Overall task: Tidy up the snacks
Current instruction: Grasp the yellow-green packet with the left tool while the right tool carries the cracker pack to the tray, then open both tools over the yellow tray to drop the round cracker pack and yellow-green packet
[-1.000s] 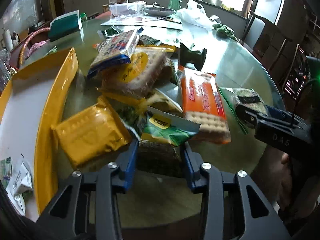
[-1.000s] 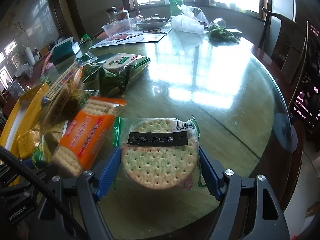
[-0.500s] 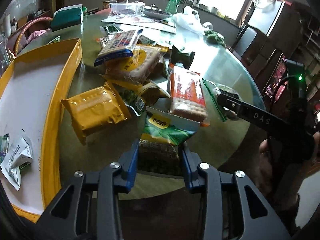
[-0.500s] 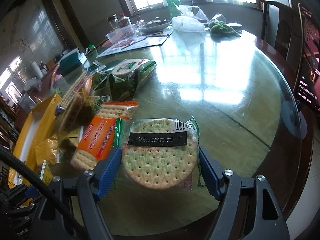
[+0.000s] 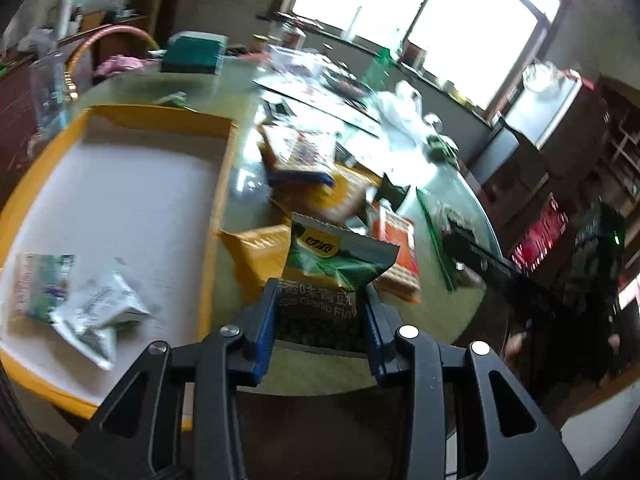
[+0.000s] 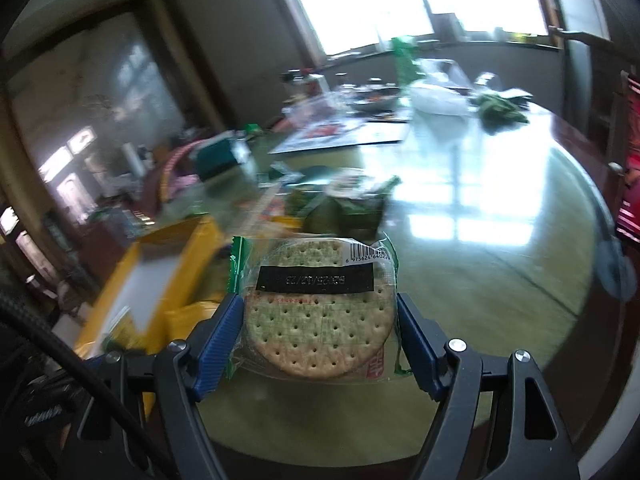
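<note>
Fingers of left gripper [image 5: 320,316] pinching green snack bag [image 5: 328,276] above table edge, right gripper [image 6: 320,332] clamping round cracker pack [image 6: 316,308], yellow tray [image 5: 216,208] alongside pile

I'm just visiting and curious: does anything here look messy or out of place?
Yes. Snack packets lie heaped on the glass table beside the yellow tray, overlapping at odd angles rather than sorted. The tray holds only some small packets, one crumpled. Each gripper grips one snack; neither looks damaged.

A round glass-topped table [image 6: 500,280] carries a yellow-rimmed tray [image 5: 216,216] beside piled snack packets [image 5: 316,184].
</note>
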The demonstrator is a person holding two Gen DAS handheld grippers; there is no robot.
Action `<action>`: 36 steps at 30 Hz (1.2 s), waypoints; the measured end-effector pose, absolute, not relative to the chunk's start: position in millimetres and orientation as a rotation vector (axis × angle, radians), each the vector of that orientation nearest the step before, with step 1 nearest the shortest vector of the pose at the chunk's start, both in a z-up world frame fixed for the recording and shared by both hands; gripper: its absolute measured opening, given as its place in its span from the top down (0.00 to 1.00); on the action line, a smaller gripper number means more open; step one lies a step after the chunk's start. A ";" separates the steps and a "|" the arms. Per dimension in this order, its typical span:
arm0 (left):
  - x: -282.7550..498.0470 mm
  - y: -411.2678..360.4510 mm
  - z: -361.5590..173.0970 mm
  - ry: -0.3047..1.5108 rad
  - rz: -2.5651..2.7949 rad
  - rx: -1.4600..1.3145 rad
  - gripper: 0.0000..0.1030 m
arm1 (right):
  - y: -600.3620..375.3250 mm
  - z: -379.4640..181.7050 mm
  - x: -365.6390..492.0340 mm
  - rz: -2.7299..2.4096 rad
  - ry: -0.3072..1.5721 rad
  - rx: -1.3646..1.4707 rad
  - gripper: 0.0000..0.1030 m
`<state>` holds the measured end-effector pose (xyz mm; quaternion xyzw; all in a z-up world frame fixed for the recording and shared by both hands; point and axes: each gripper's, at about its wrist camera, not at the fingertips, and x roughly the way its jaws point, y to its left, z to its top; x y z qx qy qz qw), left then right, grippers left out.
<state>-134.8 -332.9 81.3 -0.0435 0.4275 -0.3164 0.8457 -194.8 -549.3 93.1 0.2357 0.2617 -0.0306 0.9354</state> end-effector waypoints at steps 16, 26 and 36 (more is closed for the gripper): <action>-97.2 -232.8 81.0 0.845 -0.381 -0.208 0.61 | -448.6 104.6 -131.5 0.219 0.606 0.371 0.27; -92.6 -206.5 75.5 0.847 -0.322 -0.233 0.61 | -414.0 103.4 -111.6 0.305 0.656 0.339 0.46; -83.8 -205.3 61.1 0.882 -0.300 -0.224 0.61 | -396.8 89.8 -92.9 0.332 0.711 0.326 0.47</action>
